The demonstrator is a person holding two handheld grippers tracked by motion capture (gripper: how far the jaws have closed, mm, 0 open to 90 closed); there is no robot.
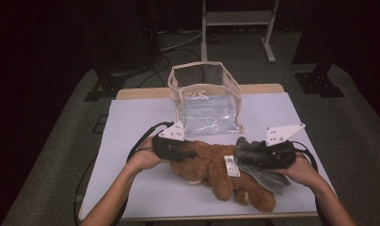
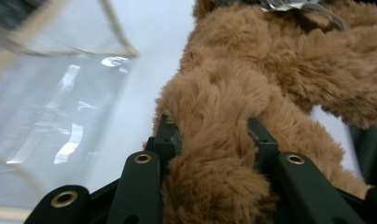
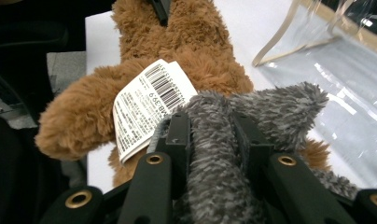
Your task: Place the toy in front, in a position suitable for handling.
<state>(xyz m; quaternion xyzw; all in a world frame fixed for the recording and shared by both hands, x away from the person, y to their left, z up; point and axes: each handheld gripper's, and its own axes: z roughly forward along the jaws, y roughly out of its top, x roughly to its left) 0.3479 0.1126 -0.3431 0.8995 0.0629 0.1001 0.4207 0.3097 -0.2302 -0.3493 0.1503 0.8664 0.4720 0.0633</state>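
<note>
Dark room, pale lavender table taking up the middle of the high view; clear plastic bag with cream trim stands open at upper centre; brown teddy bear sprawls across the lower middle, white barcode tag on it; left gripper is clamped on a furry brown limb; right gripper pinches the grey fuzzy cloth at lower right.

Fluffy brown teddy bear lies stretched sideways, white barcode tag showing, grey fuzzy scarf bunched at its three o'clock end.
</note>
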